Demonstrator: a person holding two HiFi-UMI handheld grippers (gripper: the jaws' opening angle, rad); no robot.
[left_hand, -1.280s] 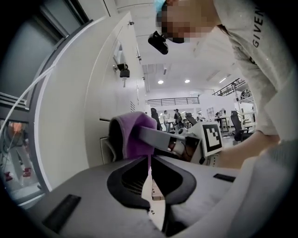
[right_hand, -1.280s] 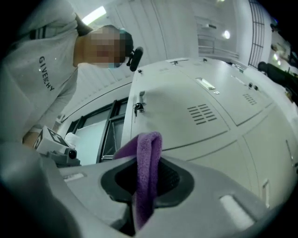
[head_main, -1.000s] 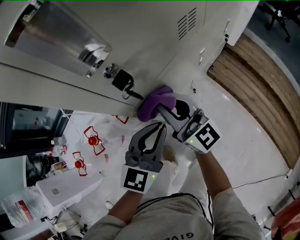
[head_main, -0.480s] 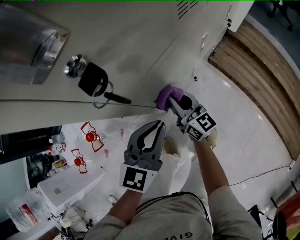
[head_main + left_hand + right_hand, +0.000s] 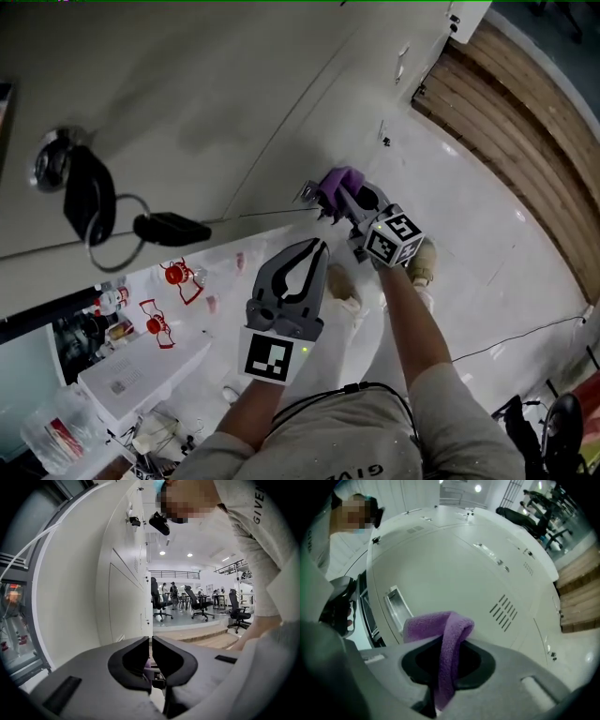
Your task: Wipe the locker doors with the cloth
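Your right gripper point(image 5: 339, 199) is clamped on the purple cloth point(image 5: 335, 182), and in the right gripper view the jaws pinch a folded strip of the cloth point(image 5: 440, 626) that loops up over the gripper point(image 5: 444, 660) and bunches at the jaw tips. In the head view the bunched end sits against the pale locker door point(image 5: 234, 84), close to that door's lower edge, and looks to be touching it. Your right gripper's cube with square markers point(image 5: 394, 238) faces up toward the camera. Your left gripper point(image 5: 313, 251) hangs apart from the lockers, between your body and the cloth, and its own view shows the gripper point(image 5: 151, 645) with the 2 jaws drawn almost together, only a thin slit between them and nothing held. On the door at the left, a lock point(image 5: 49, 159) carries a dark key fob on a ring point(image 5: 86, 195). From the right gripper view you can see a recessed metal handle point(image 5: 395, 608) and a group of vent slots point(image 5: 504, 612) on the door ahead of the cloth. The white floor point(image 5: 469, 225) lies below, with wooden steps point(image 5: 530, 131) at the right.
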